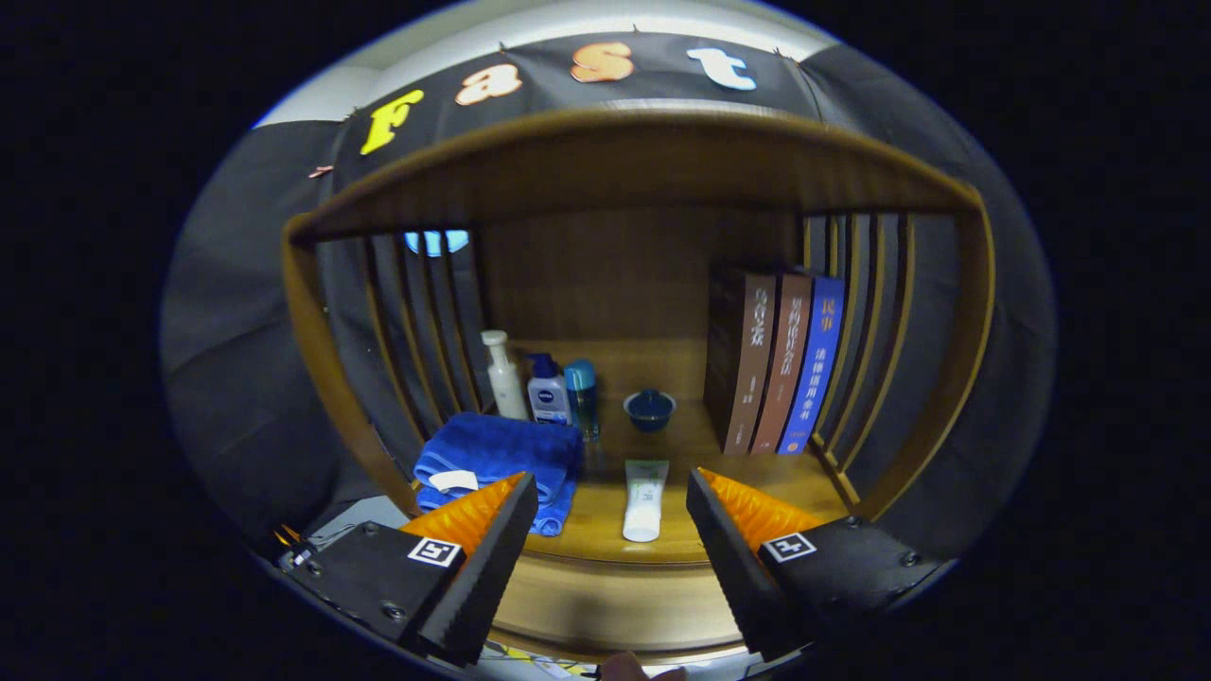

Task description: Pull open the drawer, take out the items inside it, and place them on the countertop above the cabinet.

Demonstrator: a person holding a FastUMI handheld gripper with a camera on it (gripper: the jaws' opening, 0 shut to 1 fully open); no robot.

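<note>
Hand-held gripper (612, 492) fingers apart, gripping nothing. White tube (644, 499) lies on the table (605, 530) between and just ahead of them.

Upright against right slats (851, 331): three books (771, 369), spines outward. Left of these, apart: small blue bowl (650, 410). Further left, in a close row by left slats (416, 322): white bottle (504, 378), blue-capped bottle (548, 392), teal bottle (581, 392).
</note>
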